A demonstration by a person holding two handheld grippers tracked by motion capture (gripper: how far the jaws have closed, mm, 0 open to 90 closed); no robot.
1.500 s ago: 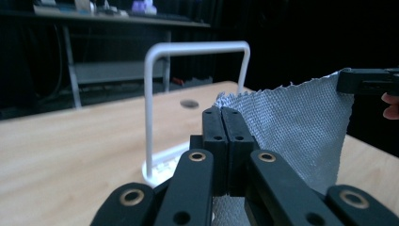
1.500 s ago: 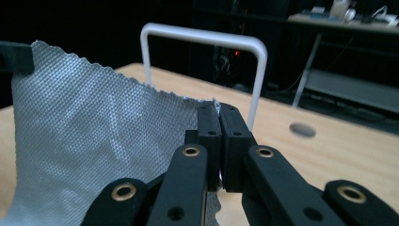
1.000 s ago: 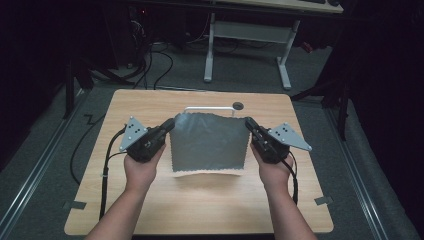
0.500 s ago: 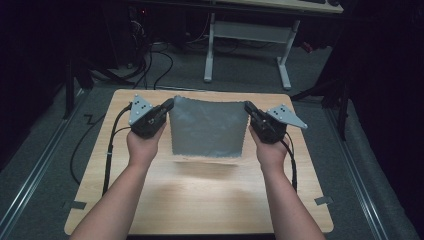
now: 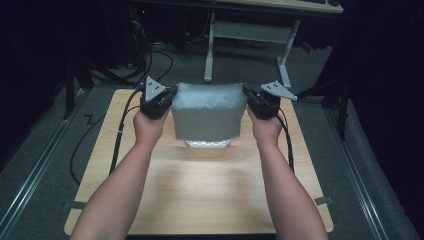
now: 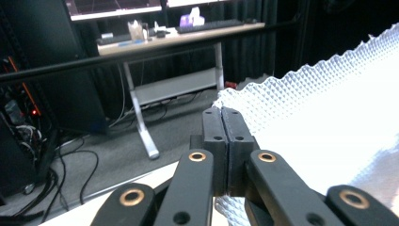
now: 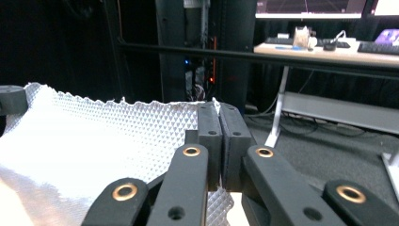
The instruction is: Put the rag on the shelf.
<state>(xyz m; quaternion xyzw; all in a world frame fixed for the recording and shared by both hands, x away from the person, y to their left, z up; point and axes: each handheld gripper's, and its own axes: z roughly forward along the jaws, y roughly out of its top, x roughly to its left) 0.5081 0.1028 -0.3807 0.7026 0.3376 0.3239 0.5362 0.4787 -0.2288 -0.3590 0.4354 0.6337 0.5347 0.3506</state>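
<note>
Stretched across the upper middle of the frame above the table (image 5: pixel 200 200) — a grey textured cloth (image 5: pixel 209 111), pinched at its top corners by left gripper (image 5: pixel 170 98) and right gripper (image 5: pixel 248 96), jaws clamped tight.

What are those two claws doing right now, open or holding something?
Left claw: closed on a corner of the white textured paper towel.
Right claw: closed on its opposite corner.

Dim workroom — grey carpet floor (image 5: pixel 45 145)

A white-legged desk (image 5: pixel 280 6) stands at the frame's top; black cables (image 5: pixel 150 55) trail upper left.
</note>
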